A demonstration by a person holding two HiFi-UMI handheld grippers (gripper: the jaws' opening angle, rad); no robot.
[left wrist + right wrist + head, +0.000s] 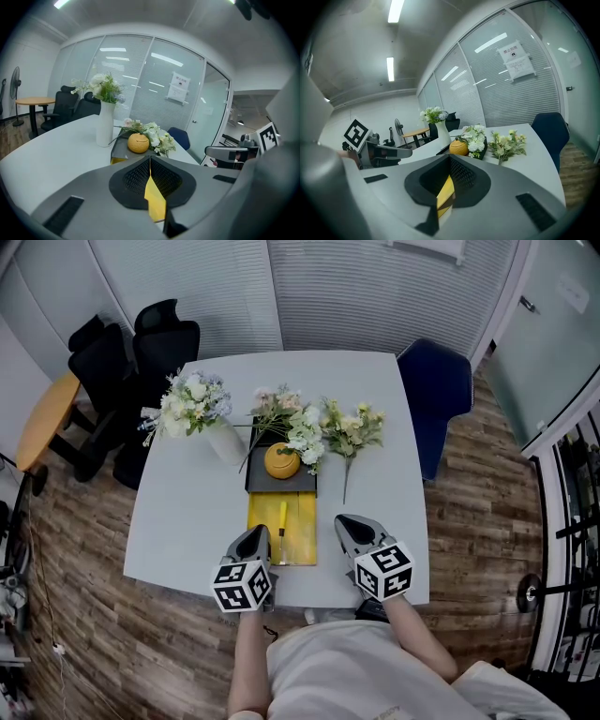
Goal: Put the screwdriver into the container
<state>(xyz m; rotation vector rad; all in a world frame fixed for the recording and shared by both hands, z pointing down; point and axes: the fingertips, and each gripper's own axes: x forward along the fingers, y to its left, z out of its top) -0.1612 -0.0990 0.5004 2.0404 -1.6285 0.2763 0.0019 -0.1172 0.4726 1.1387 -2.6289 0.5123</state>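
The left gripper hovers over the near edge of the white table, just left of a yellow tray; in its own view its jaws are pressed together with nothing between them. The right gripper sits just right of that tray; its jaws are likewise closed tip to tip and empty. The screwdriver lies lengthwise on the yellow tray, between the two grippers and touched by neither. Behind the yellow tray and touching it is a dark tray; it holds a round orange pot with white flowers around it. A white vase of flowers stands to the left of the dark tray; a loose flower sprig lies to its right. A blue chair stands at the table's far right corner; black chairs stand at the far left.
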